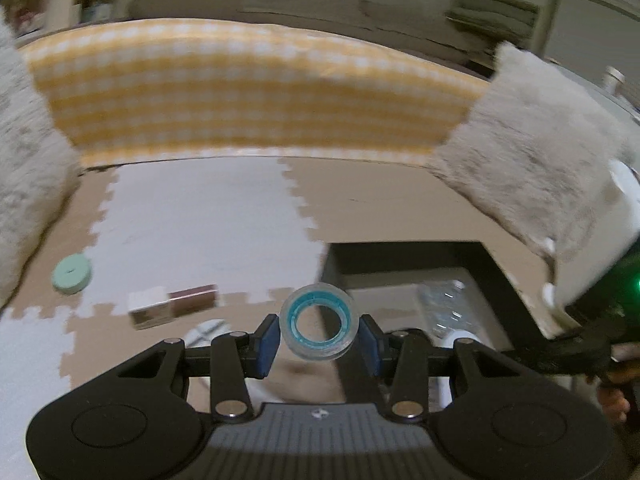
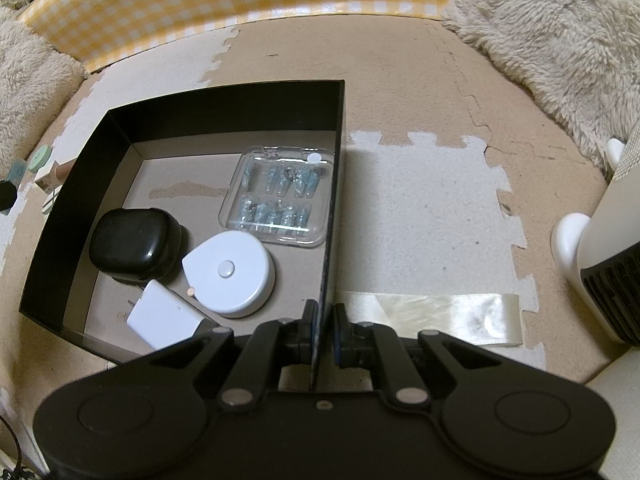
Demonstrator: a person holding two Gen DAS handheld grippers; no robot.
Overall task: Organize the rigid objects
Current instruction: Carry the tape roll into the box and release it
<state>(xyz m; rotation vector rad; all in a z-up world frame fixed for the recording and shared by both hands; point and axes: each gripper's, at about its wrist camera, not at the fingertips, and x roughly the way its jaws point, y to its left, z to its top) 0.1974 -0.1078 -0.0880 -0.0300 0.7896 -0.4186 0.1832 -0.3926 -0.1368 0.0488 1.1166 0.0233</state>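
Observation:
My left gripper (image 1: 319, 340) is shut on a clear tape roll (image 1: 316, 294) with a blue core, held in the air above the foam floor mat. Just right of it stands a black open box (image 1: 400, 248). My right gripper (image 2: 324, 320) is shut on the right wall of this box (image 2: 224, 92). Inside lie a black case (image 2: 134, 242), a white round device (image 2: 232, 272), a white charger (image 2: 164, 316) and a clear plastic case (image 2: 276, 196) of small blue pieces. On the mat to the left lie a mint green disc (image 1: 72, 274) and a white-and-brown small box (image 1: 172, 306).
A yellow checked panel (image 1: 248, 92) closes off the far side. Fluffy cushions (image 2: 552, 36) sit at both far corners. A white appliance (image 2: 600, 264) stands at the right edge, with a pale glossy strip (image 2: 440, 316) on the mat beside the box.

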